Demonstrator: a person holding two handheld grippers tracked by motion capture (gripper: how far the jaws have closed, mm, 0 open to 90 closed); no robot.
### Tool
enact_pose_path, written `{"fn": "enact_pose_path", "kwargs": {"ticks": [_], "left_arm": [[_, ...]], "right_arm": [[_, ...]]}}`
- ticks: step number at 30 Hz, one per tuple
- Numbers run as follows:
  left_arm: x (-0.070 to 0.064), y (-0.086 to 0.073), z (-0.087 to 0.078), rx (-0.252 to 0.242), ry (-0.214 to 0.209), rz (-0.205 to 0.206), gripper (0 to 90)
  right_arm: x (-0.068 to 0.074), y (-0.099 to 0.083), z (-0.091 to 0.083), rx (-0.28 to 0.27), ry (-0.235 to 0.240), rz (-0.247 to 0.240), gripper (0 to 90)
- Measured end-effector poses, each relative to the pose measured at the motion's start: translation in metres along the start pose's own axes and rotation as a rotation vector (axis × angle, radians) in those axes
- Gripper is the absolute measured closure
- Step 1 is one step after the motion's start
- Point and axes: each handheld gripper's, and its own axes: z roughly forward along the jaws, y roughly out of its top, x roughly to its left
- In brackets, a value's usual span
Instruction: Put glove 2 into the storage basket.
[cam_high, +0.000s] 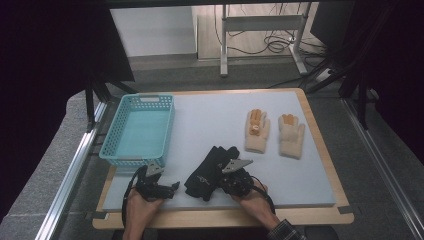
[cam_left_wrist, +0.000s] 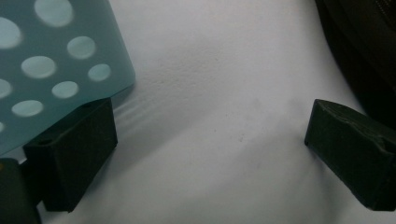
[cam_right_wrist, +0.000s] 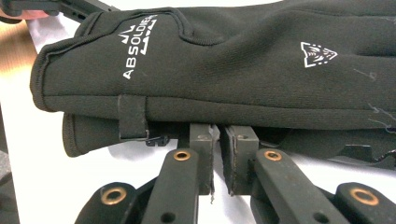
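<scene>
A pair of black gloves lies stacked near the front middle of the pale mat; the top glove bears white lettering. My right gripper is shut, its tips tucked against the long edge of the gloves, and I see nothing between the pads. In the high view the right gripper sits at the gloves' right side. My left gripper is open just above bare mat, between the teal basket's corner and a black glove. Seen from above, the left gripper is left of the gloves.
An empty teal perforated basket stands at the mat's left. Two cream gloves lie flat at the right. The wooden table edge runs along the front. Table legs and cables stand beyond the far edge.
</scene>
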Motion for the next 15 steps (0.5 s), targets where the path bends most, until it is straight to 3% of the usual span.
{"fn": "enact_pose_path", "kwargs": {"ticks": [6,15], "left_arm": [[0.001,0.0,0.0,-0.004,-0.006,-0.006,2.0],[0.0,-0.001,0.001,-0.009,-0.006,-0.012,1.9]], "right_arm": [[-0.006,-0.006,-0.018,-0.014,-0.008,-0.002,73.6],[-0.042,-0.031,-0.06,-0.04,-0.142,0.062,56.5]]}}
